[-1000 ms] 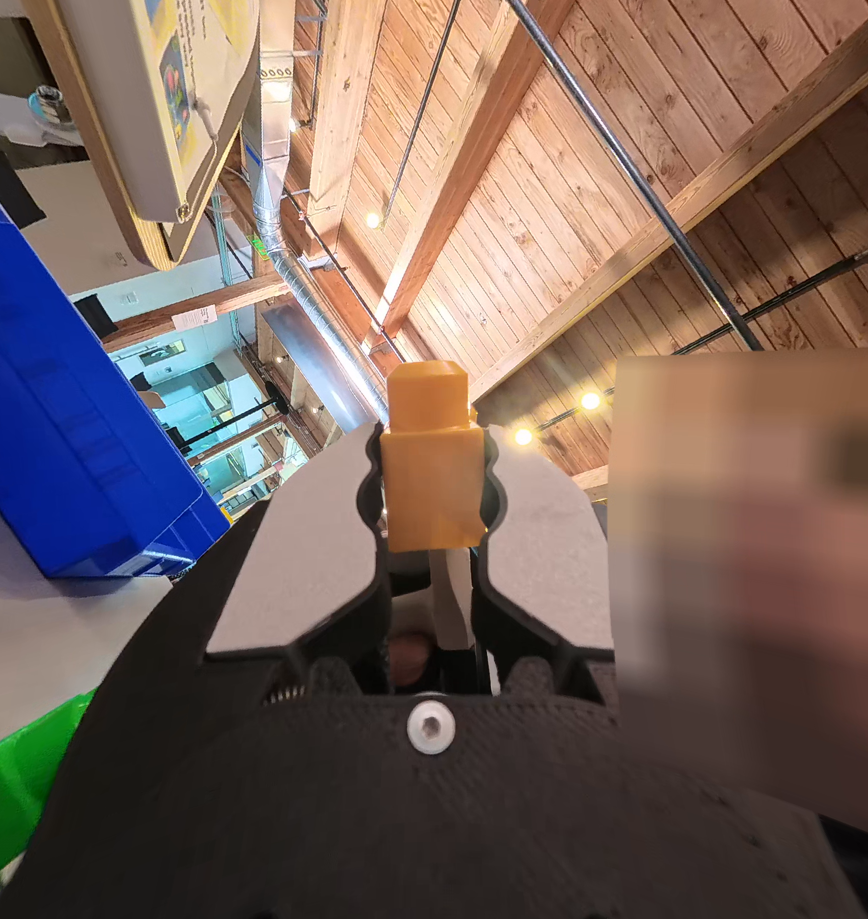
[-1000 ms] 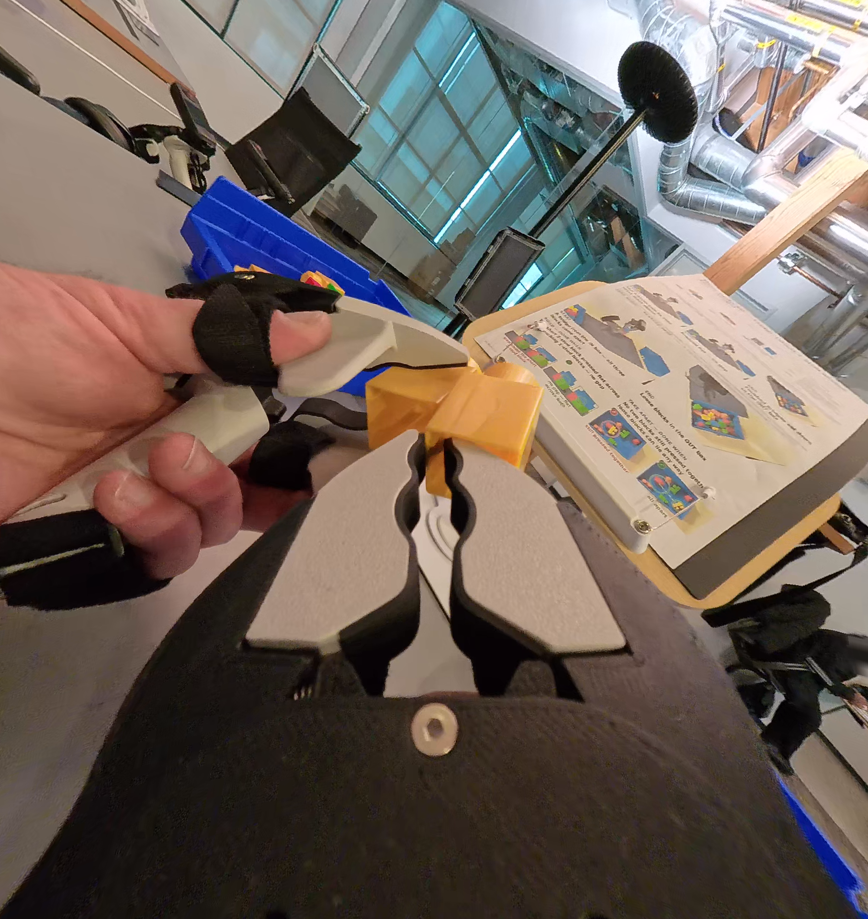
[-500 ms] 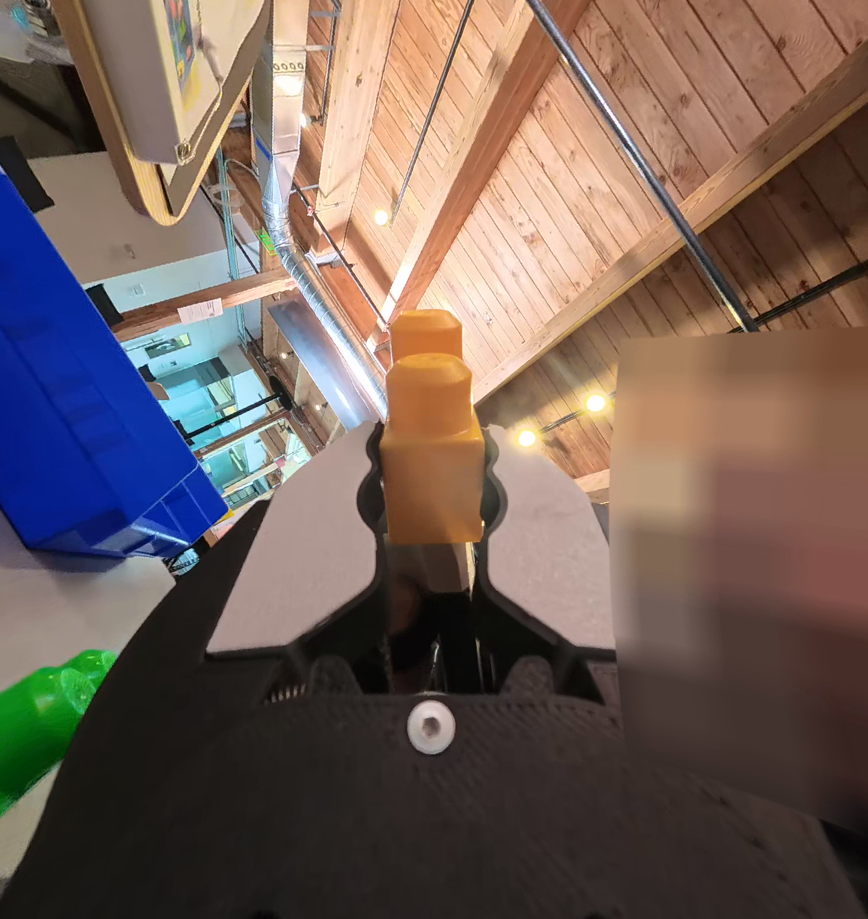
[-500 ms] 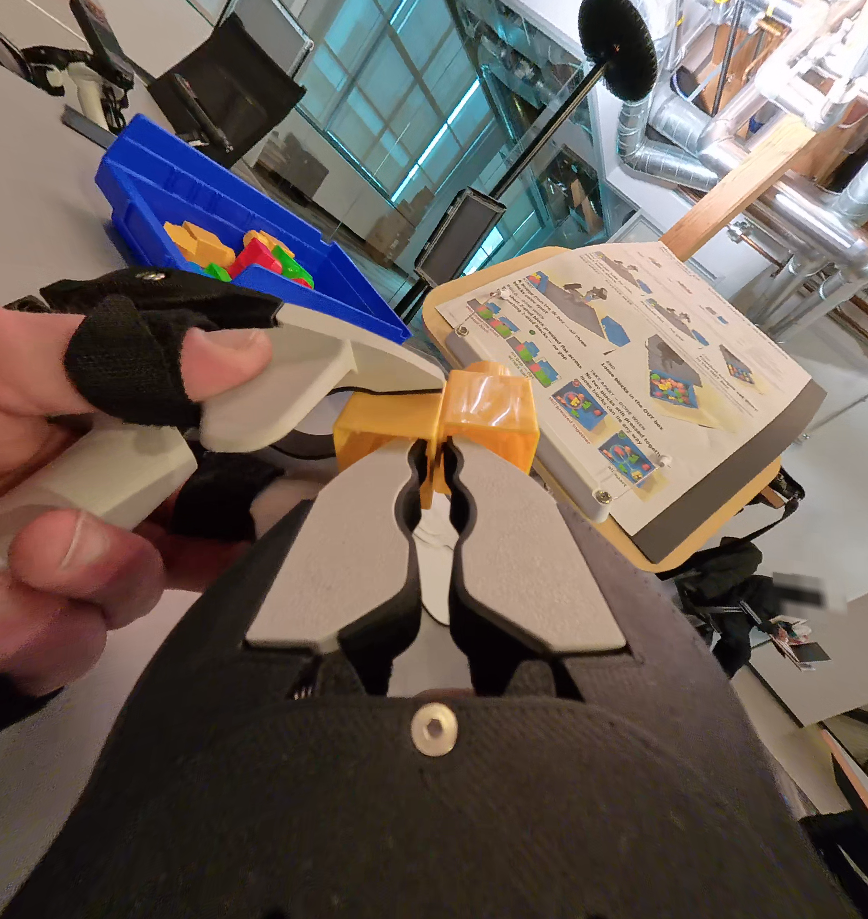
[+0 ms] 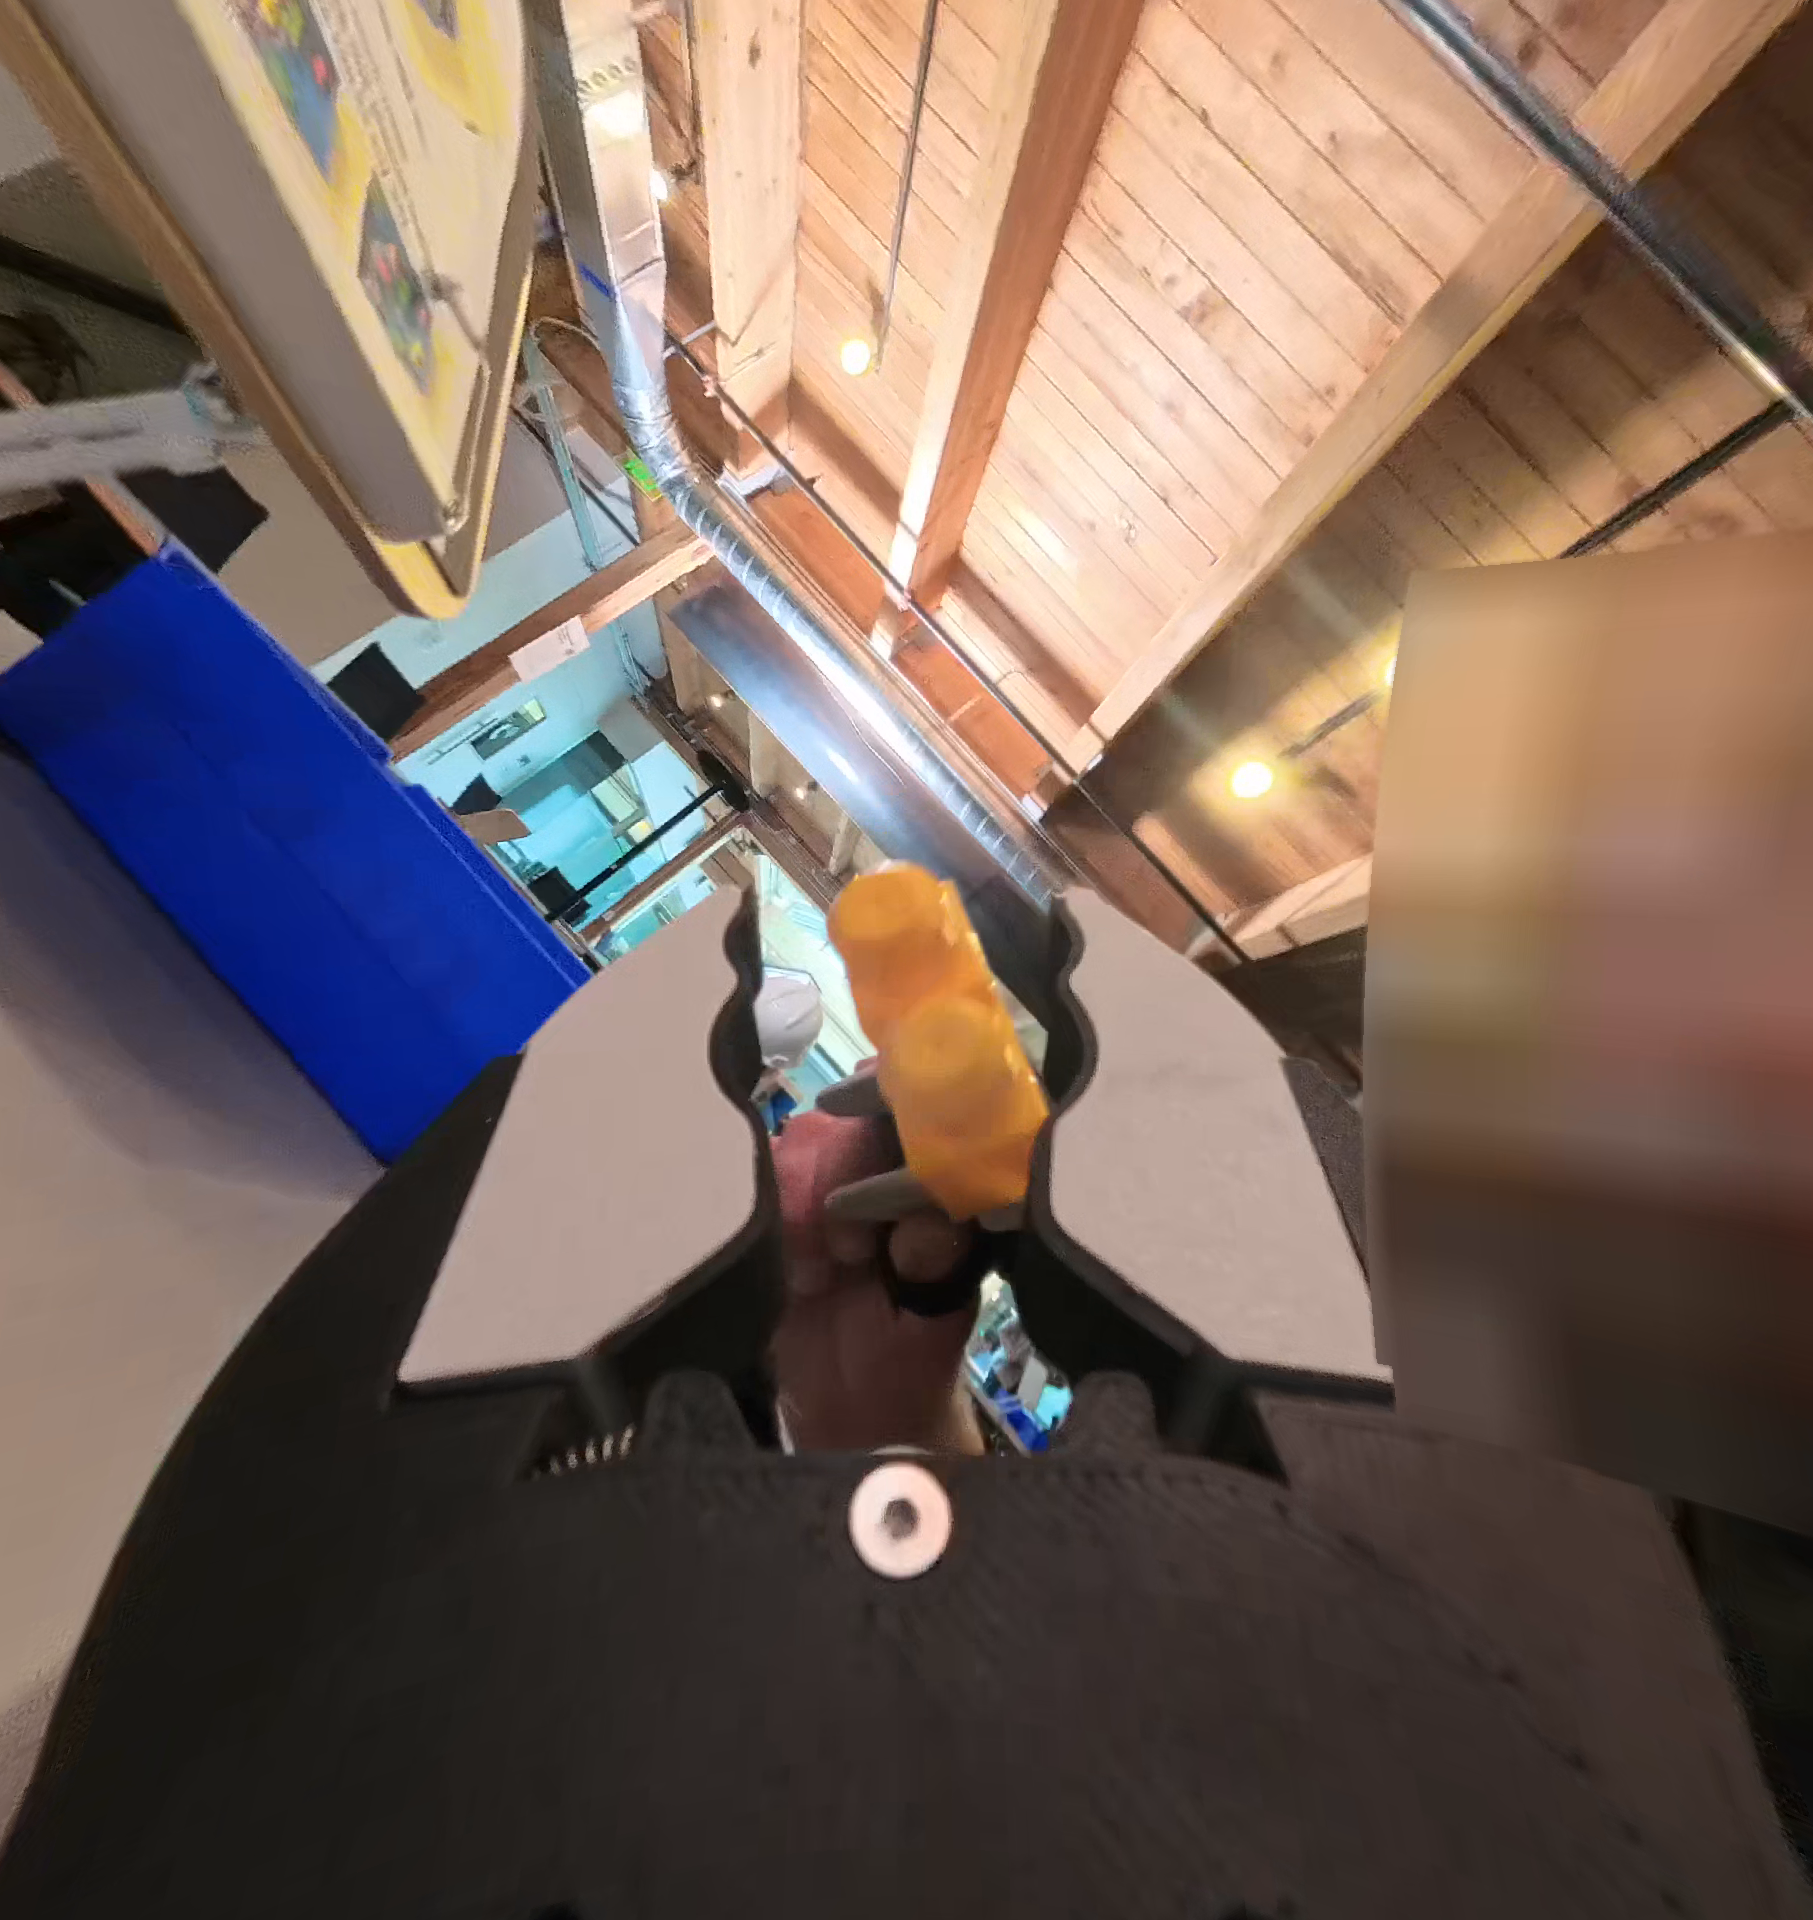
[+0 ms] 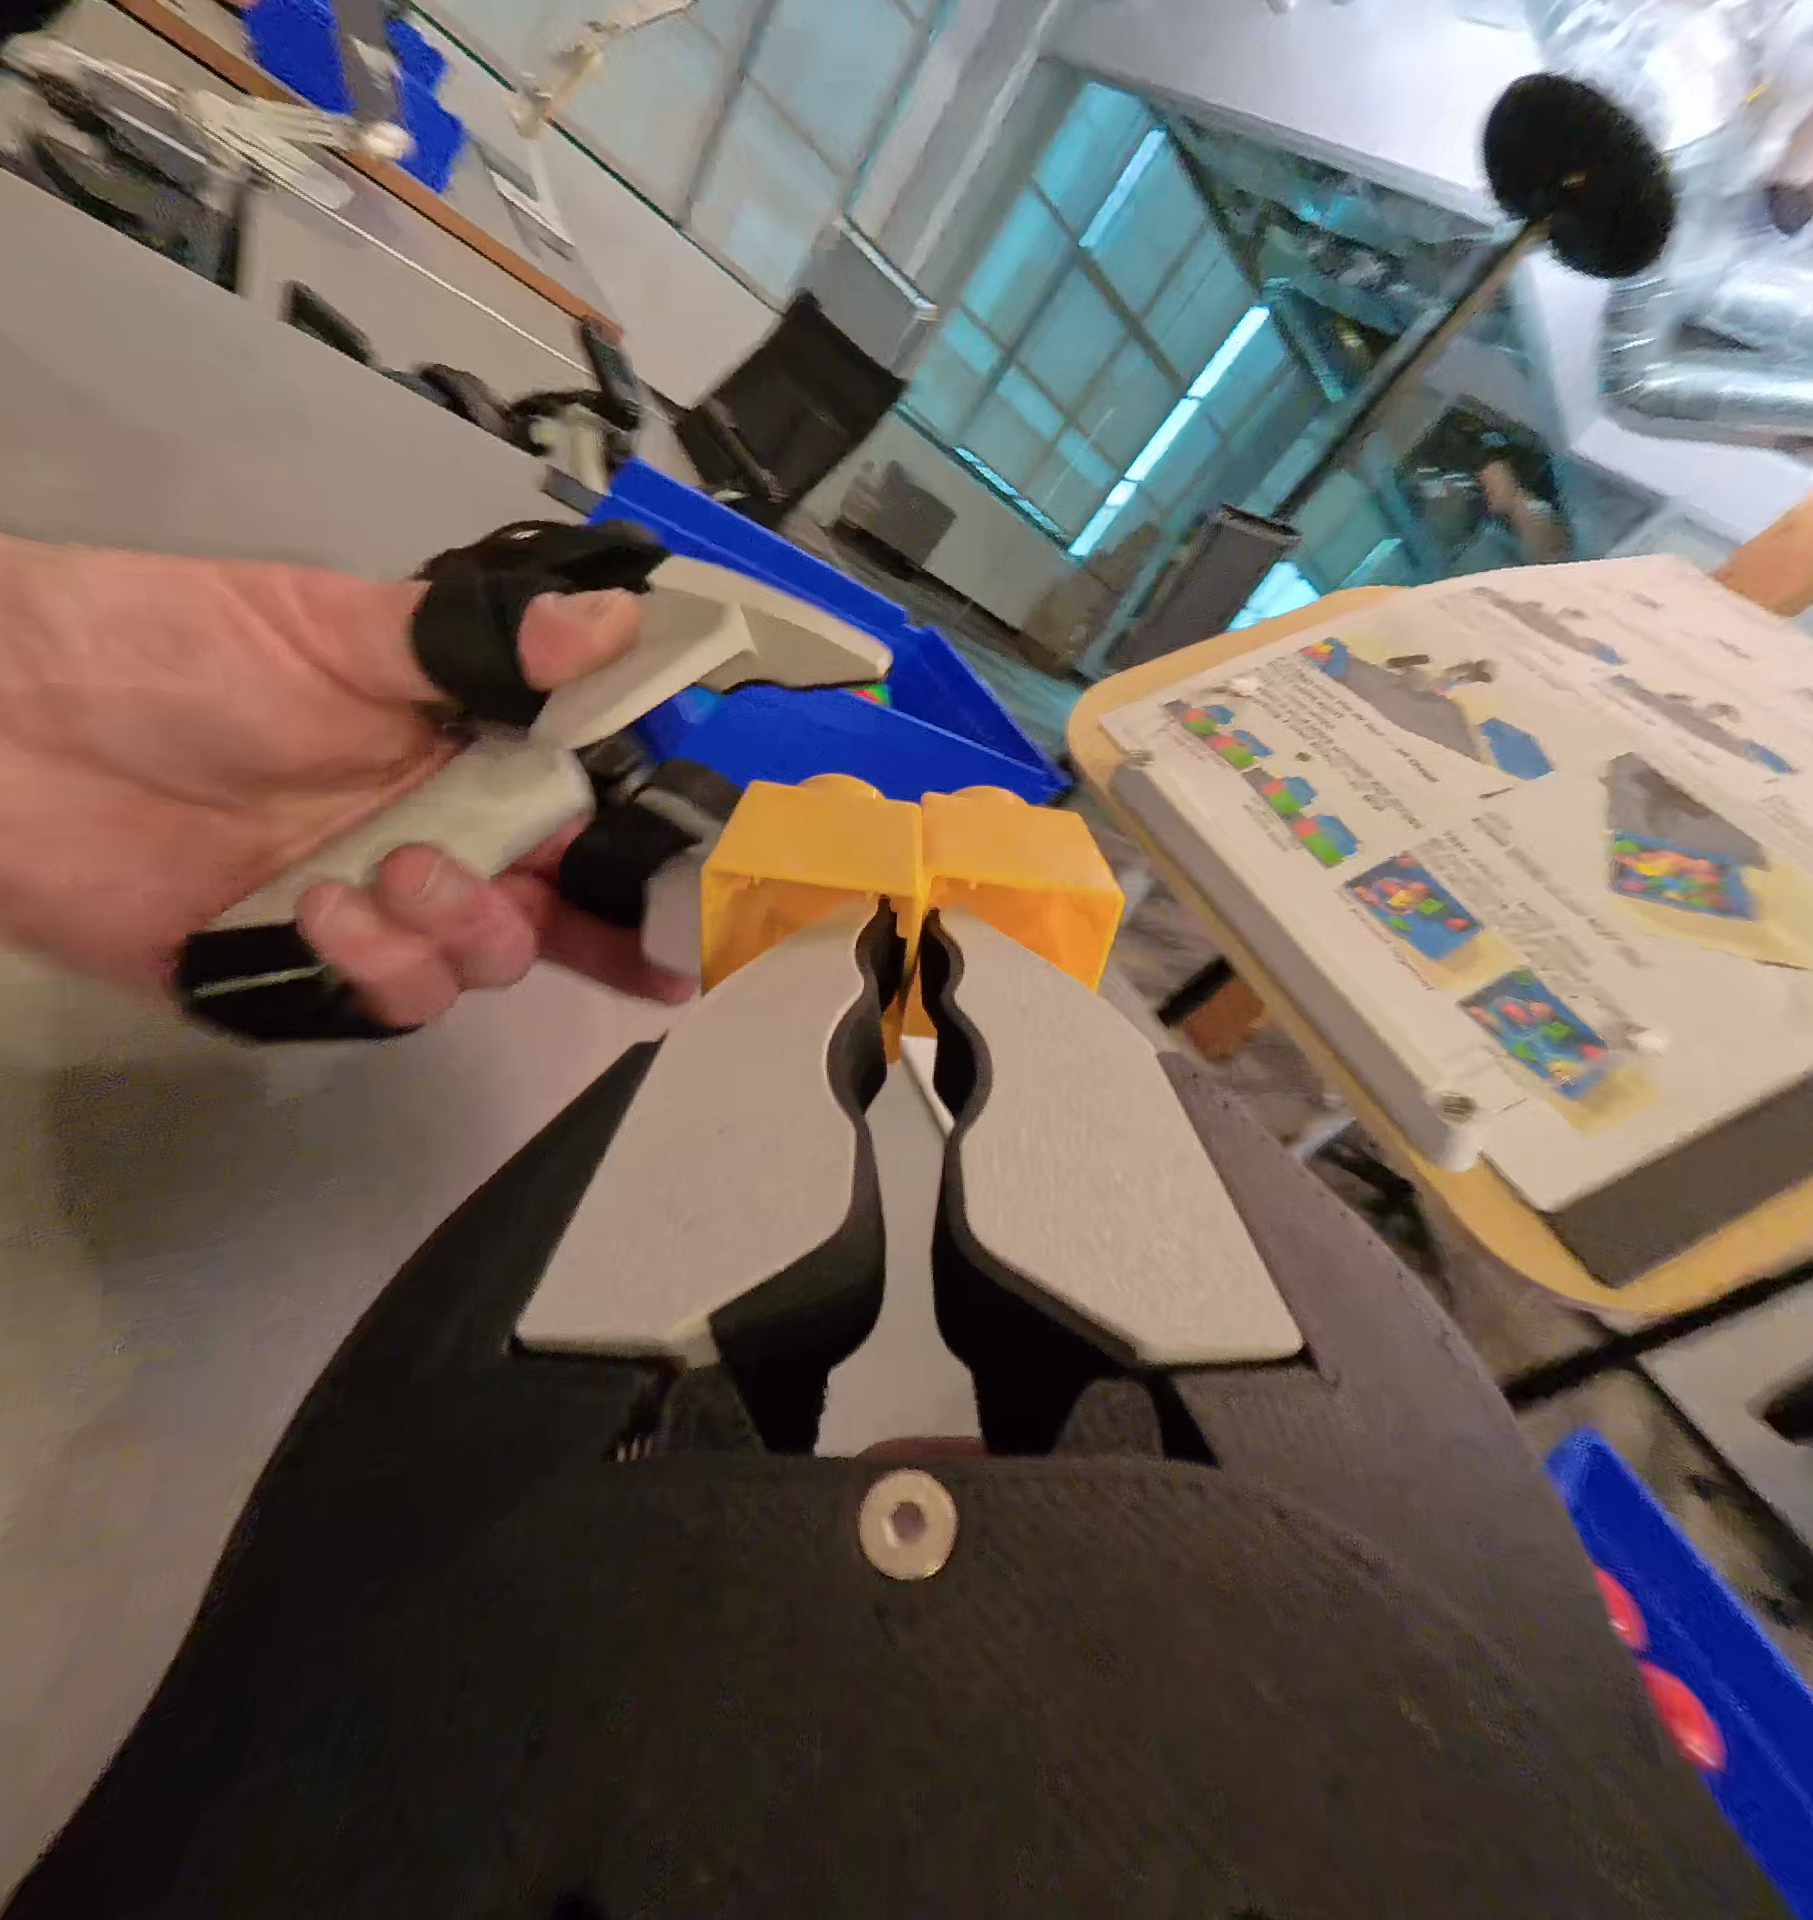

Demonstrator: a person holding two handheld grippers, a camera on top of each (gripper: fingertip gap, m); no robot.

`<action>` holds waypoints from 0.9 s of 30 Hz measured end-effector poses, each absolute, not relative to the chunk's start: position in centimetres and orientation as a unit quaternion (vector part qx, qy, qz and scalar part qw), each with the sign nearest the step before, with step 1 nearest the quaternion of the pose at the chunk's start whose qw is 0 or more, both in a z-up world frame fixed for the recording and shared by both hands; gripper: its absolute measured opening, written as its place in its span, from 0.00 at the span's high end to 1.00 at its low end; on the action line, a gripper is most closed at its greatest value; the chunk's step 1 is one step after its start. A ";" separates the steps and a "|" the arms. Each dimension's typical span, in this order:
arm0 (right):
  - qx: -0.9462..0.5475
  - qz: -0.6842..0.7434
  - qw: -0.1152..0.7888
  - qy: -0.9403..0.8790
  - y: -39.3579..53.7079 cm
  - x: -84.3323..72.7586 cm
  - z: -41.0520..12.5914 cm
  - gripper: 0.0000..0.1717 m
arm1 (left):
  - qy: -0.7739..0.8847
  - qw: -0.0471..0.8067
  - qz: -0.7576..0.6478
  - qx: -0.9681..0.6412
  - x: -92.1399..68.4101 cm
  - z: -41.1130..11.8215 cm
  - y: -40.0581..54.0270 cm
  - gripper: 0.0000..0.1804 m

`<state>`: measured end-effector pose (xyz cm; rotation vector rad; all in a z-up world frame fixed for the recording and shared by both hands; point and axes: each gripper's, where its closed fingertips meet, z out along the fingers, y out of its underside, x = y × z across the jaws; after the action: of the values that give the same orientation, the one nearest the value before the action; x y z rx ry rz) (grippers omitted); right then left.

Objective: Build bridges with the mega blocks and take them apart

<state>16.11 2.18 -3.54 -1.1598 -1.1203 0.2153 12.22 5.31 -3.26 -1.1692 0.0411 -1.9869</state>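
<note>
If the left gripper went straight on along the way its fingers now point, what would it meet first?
Probably nothing near: the left gripper stands open around the orange block, and ahead shows only the distant wooden ceiling. Depth is unclear.

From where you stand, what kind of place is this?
Probably a converted industrial workshop or lab: a timber plank ceiling with silver ducting, large glass partitions, and grey worktables carrying blue parts bins.
</note>
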 end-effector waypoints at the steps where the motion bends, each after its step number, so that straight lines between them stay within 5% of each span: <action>1: -0.516 0.124 0.675 -0.513 1.8 16.0 -3.9 0.97 | 0.030 0.400 -0.794 -0.457 12.0 -2.7 5.1 0.74; 10: -0.482 0.142 0.647 -0.574 0.3 15.0 -5.2 0.97 | 0.079 0.315 -0.807 -0.494 13.8 -3.8 3.8 0.89; 21: -0.466 0.129 0.641 -0.596 -0.2 14.9 -5.4 0.97 | 0.105 0.226 -0.831 -0.496 14.6 -4.7 2.7 0.77; 27: -0.463 0.137 0.632 -0.607 -0.6 14.7 -5.8 0.97 | 0.135 0.188 -0.843 -0.485 15.7 -4.6 1.1 0.81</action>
<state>14.70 -0.58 -5.75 -1.0589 -1.3888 0.3145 15.68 1.14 -4.62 -1.3647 0.3811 -2.3718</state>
